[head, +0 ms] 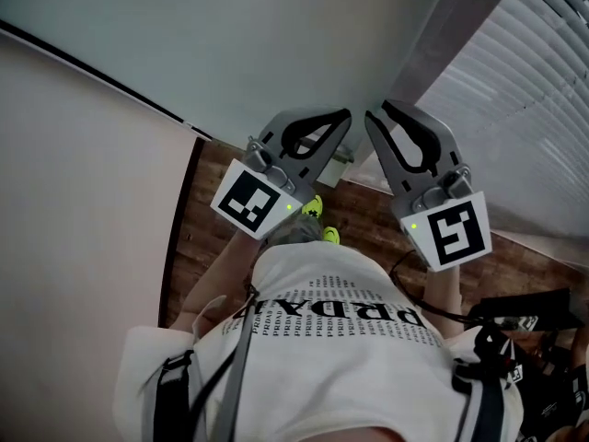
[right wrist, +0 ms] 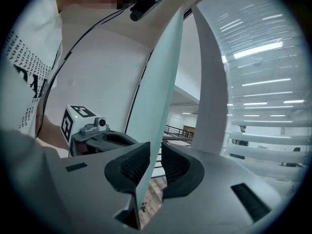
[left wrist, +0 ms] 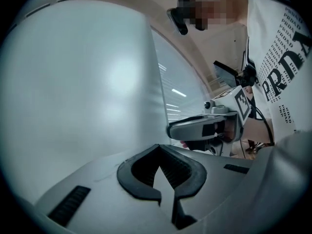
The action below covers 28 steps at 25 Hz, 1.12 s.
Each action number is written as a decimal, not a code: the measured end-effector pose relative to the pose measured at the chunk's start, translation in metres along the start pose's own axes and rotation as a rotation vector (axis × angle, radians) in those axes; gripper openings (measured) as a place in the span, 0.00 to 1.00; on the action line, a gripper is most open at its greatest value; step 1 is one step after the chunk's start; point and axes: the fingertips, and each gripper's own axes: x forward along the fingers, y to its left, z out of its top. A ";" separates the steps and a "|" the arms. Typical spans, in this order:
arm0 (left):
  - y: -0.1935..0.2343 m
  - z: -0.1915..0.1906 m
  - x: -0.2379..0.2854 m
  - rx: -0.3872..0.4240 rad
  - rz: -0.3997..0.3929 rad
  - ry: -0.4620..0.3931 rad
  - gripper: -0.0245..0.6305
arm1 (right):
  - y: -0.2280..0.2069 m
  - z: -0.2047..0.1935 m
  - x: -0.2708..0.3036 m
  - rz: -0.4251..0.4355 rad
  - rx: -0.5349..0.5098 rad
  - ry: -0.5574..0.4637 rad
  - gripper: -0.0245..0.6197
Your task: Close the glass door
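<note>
The glass door (head: 230,44) stands ajar. In the right gripper view its free edge is apart from the grey post (right wrist: 212,82), and a room beyond shows through the gap.

Left of that edge, by the door's face, the left gripper (head: 342,118) has its fingers tip to tip on nothing. If it pushes with those closed tips, I judge they could skid across the smooth pane and waste the push.

At the edge itself the right gripper (head: 377,110) has its fingers (right wrist: 127,168) apart and straddling the glass, one on each side. One pad is close against the pane and the other stands clear of it, so the glass is not clamped. This looks like the main hazard: the gripper sits in the very gap that must shut. As the door nears the post, the gripper could be nipped between edge and post, or stop the door short. So loose a straddle may also slide off the edge.

Right of the door, past the post, hang blinds (head: 525,90). A hard swing could bang the glass against the post.
</note>
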 end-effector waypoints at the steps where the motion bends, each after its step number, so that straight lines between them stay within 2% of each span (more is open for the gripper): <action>1: 0.002 0.000 -0.001 -0.005 0.001 0.014 0.04 | 0.001 -0.004 -0.002 0.010 0.027 0.010 0.13; 5: 0.011 -0.002 0.000 0.010 0.004 0.050 0.04 | 0.012 -0.012 -0.008 0.088 0.164 -0.010 0.13; 9: 0.018 0.001 0.004 0.018 0.005 0.036 0.04 | 0.023 -0.008 -0.002 0.090 0.123 -0.003 0.05; 17: 0.034 0.002 0.020 0.030 0.004 0.043 0.04 | 0.029 -0.008 0.003 0.100 0.097 0.022 0.05; 22: 0.045 0.001 0.031 0.067 0.002 0.031 0.04 | 0.026 -0.008 0.008 0.093 0.088 0.023 0.05; 28: 0.031 -0.003 0.035 0.071 -0.061 0.048 0.04 | 0.022 -0.002 0.013 0.090 0.069 0.019 0.05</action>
